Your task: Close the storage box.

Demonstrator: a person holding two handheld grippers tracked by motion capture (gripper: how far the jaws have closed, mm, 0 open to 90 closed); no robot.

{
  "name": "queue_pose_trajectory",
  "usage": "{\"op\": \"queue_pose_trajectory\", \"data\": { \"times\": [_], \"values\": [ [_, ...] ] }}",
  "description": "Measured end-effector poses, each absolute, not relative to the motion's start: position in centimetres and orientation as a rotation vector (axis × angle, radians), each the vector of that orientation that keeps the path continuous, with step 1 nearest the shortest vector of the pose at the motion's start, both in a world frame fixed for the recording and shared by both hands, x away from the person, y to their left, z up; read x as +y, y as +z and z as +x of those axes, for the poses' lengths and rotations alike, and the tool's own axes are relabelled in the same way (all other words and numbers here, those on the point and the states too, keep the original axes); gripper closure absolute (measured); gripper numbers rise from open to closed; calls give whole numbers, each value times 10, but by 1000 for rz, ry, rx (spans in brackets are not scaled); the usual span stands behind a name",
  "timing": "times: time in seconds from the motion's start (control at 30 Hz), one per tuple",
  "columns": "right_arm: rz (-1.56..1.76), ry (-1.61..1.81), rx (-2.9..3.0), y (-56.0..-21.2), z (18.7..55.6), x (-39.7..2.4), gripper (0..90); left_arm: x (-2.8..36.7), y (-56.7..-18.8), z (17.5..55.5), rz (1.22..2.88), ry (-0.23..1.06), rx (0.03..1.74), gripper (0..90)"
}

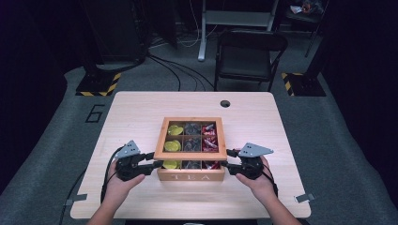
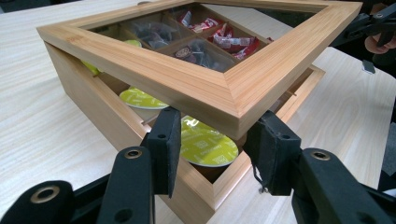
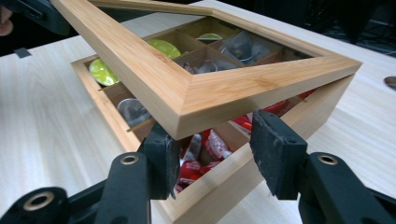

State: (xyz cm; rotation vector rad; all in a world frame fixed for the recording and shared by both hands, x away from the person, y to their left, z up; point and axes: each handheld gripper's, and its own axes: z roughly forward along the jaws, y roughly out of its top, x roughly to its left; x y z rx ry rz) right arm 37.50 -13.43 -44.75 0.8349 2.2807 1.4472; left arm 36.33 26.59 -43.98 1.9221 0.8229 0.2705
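A wooden tea box (image 1: 190, 176) is set near the middle of the table (image 1: 141, 108), its front wall marked TEA towards the person. Its glazed lid (image 2: 205, 88) is raised at the front edge and tilted above the box, the rear edge remaining down at the back wall. Inside the box, yellow-green pods (image 2: 205, 144) are seen in the compartments at its left, dark packets (image 1: 191, 129) in the middle ones and red sachets (image 3: 205, 147) at its right.

The front left corner of the lid is held between the pads of the left gripper (image 2: 212, 149), one pad on each side of the corner, pressed against the wood. The front right corner of the lid is clamped the same way by the right gripper (image 3: 212, 154), its jaws narrowed onto the frame.

Beyond the table, behind the box, a dark folding chair (image 1: 248, 56) is placed on the grey floor (image 1: 328, 140), with black cables (image 1: 173, 70) lying to its left
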Motion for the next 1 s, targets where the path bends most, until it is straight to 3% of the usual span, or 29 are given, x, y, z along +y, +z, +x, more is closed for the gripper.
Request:
{"op": "queue_pose_trajectory", "data": {
  "times": [1.0],
  "values": [
    [873, 1390, 2335, -465, 358, -133, 519, 264, -463, 352, 1952, 257, 847, 547]
  ]
}}
